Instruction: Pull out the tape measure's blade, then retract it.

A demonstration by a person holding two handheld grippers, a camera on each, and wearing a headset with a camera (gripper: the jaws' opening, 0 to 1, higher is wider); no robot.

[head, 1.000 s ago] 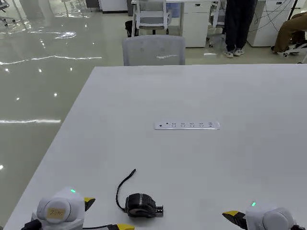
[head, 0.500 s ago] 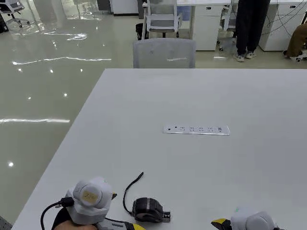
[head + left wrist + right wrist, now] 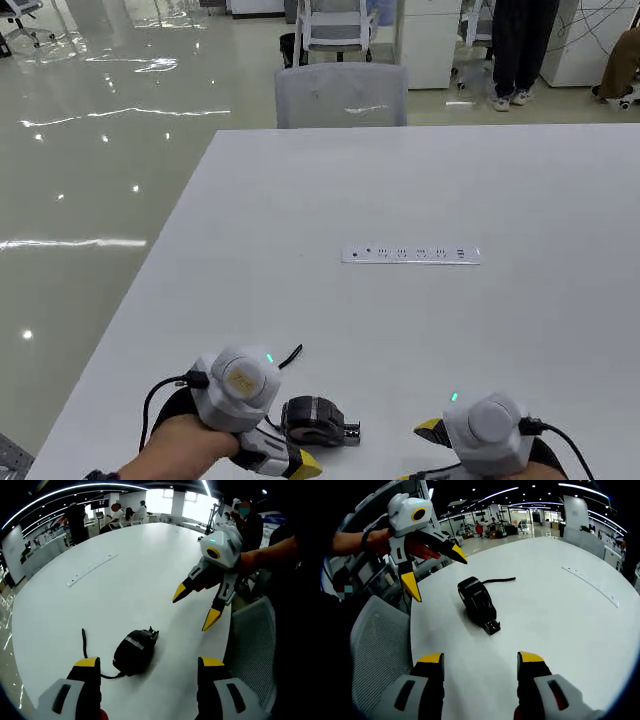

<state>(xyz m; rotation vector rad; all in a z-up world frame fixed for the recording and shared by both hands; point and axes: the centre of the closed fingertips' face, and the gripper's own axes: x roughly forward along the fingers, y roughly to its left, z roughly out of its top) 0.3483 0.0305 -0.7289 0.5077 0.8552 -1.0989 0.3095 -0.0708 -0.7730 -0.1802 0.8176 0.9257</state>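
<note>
White table (image 3: 500,180) was under me, top plain and bare over most of its spread. Black tape measure (image 3: 312,420) lay on it close to my edge, left of middle, blade hook at case mouth, facing right in head view. Its black strap (image 3: 290,356) trailed loose over tabletop. Flat white power strip (image 3: 411,254) lay crosswise mid-table, well apart from tape measure.
</note>
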